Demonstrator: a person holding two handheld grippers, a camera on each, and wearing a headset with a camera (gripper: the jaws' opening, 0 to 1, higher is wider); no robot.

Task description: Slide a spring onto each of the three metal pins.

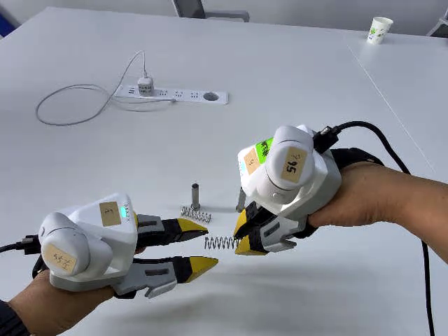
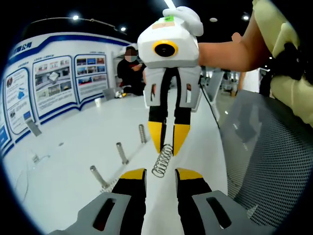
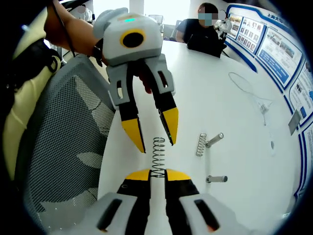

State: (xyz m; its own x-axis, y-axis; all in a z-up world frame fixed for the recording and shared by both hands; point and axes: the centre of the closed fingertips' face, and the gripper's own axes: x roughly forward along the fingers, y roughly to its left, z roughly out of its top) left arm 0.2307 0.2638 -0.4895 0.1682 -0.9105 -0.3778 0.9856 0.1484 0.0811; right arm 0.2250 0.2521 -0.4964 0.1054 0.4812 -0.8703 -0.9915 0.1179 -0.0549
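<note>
**Between the Jaw Tips: Spring Position and Claw State**

At your right gripper (image 1: 241,238), the jaws are drawn almost fully together and pinch one end of a spring (image 1: 222,243). In the right gripper view the coil comes out of the narrow gap between the yellow tips. It runs straight ahead, in line with the jaws.

Directly opposite the right gripper, your left gripper (image 1: 196,245) faces it tip to tip. Its jaws stand wide apart and hold nothing. The free end of the spring reaches about level with the left gripper's yellow tips and sits in the gap between them. It touches neither tip, as far as both gripper views show.

Just beyond the right gripper in the head view, a loose spring (image 1: 196,213) lies flat on the table (image 1: 294,77). It lies beside the base of an upright pin. The left gripper view shows a row of three metal pins (image 2: 121,152) standing to one side of the right gripper, apart from both sets of jaws.

Well beyond the right gripper, a power strip (image 1: 171,94) lies on the table. A paper cup (image 1: 379,30) stands near the far edge.
</note>
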